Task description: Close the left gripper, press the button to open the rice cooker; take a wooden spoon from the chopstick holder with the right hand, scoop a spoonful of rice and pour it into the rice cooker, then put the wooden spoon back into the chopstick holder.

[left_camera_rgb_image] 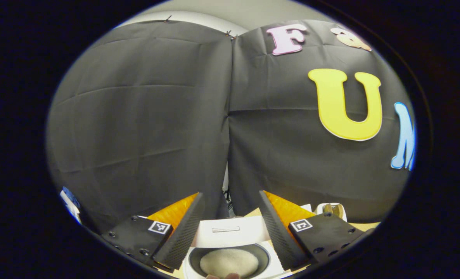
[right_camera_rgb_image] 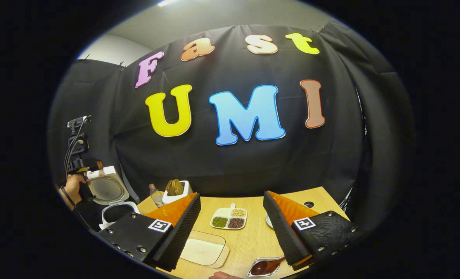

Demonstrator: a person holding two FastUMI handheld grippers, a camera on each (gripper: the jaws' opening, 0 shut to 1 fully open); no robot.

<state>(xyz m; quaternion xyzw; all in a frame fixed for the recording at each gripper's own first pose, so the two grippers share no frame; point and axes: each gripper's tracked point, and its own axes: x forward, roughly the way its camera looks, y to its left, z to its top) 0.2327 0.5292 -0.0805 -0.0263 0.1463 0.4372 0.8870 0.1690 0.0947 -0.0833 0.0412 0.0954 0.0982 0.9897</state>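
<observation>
Rice cooker (left_camera_rgb_image: 230,248) sitting lid-up, partly cut off below left gripper (left_camera_rgb_image: 230,232); both grippers' jaws gaping, holding nothing.

Even overhead light, sharp centre, heavy fisheye bending at edges.

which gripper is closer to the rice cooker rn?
Left. The left gripper hovers right above the open rice cooker, whose pot shows between its fingers. The right gripper is over the table, with the cooker far off to its left.
</observation>
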